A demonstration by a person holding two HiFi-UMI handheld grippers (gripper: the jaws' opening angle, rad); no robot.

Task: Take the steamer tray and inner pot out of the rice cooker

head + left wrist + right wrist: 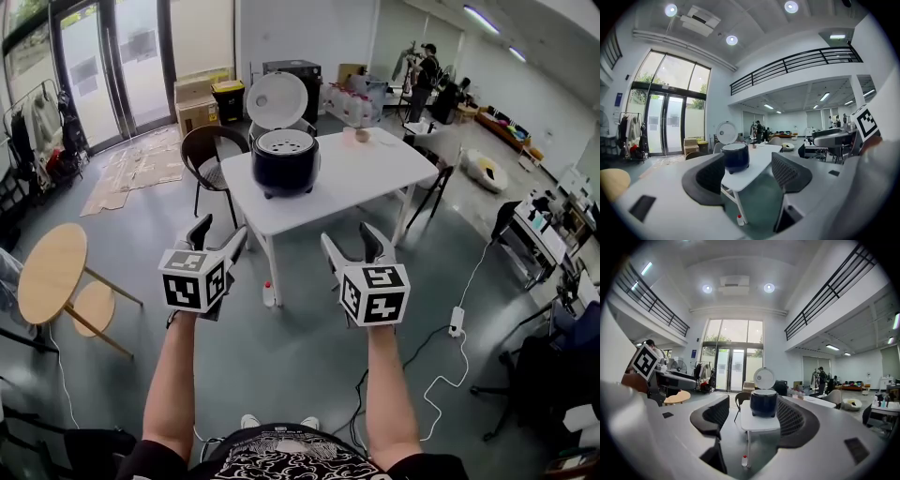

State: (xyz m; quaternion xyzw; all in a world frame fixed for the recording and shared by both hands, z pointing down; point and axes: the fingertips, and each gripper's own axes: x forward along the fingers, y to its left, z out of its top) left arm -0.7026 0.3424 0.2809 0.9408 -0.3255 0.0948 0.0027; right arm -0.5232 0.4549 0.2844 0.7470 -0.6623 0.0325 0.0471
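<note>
Rice cooker [284, 159] sits open on table [366, 173]; left claw [218, 232] and right claw [348, 236] gape empty.

At 12 o'clock from the left gripper [220, 234] and right gripper [349, 236], bare grey floor [281, 366] runs free up to the white table [352, 178]. The table's near corner leg [267, 267], with a small bottle [269, 296] at its foot, stands in that line. On the table, the rice cooker [284, 164] can be reached from above and from the near side. Its raised lid [277, 100] walls off its far side at 12 o'clock. A dark chair [211, 150] crowds the table at 10 o'clock. A round wooden table [54, 272] stands at 9 o'clock, and cables [441, 380] trail across the floor at 4 o'clock.
</note>
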